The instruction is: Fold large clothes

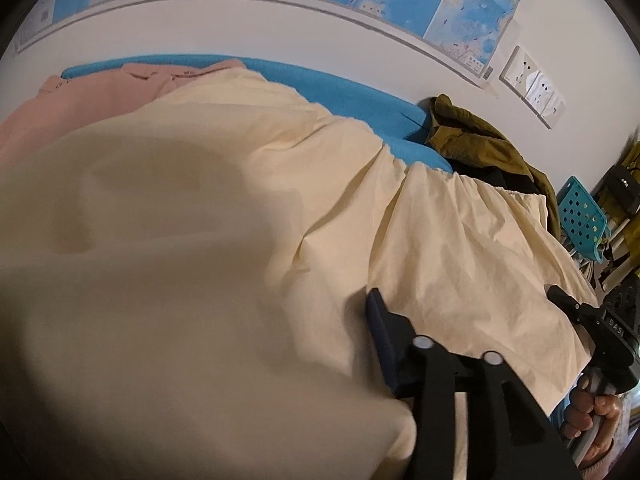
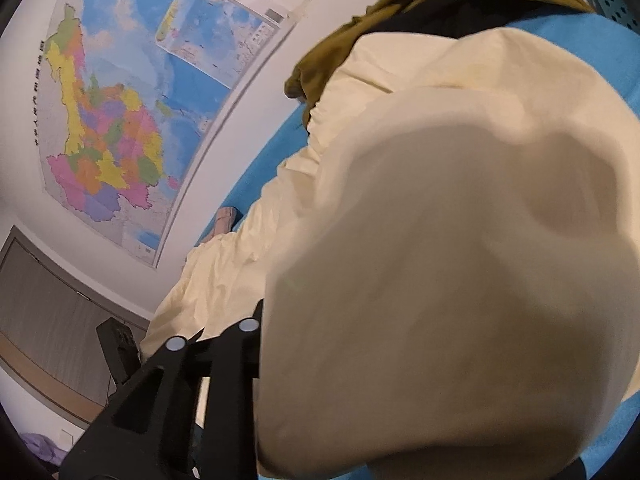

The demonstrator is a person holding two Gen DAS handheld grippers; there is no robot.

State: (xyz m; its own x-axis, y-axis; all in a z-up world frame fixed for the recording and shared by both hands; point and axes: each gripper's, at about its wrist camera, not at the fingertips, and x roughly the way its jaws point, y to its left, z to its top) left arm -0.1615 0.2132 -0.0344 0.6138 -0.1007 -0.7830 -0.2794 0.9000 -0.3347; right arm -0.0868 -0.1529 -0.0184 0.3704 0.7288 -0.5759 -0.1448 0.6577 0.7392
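Observation:
A large cream garment (image 1: 420,220) lies spread over a blue cover (image 1: 360,96), its gathered edge toward the wall. A fold of it bulges up close to the lens in both views (image 2: 460,280). My left gripper (image 1: 320,308) sits over the cloth. Its right finger (image 1: 380,328) shows a bare blue pad resting on the fabric, and the fold hides the other finger. At the far right my right gripper (image 1: 568,300) touches the garment's edge, held by a person's hand (image 1: 592,416). In the right wrist view only its black linkage (image 2: 212,360) shows; cloth covers the fingers.
A pink garment (image 1: 100,92) lies at the far left by the wall. An olive garment (image 1: 480,140) is heaped at the right end, beside a teal perforated basket (image 1: 580,216). A map (image 2: 120,100) and wall sockets (image 1: 532,84) are on the white wall.

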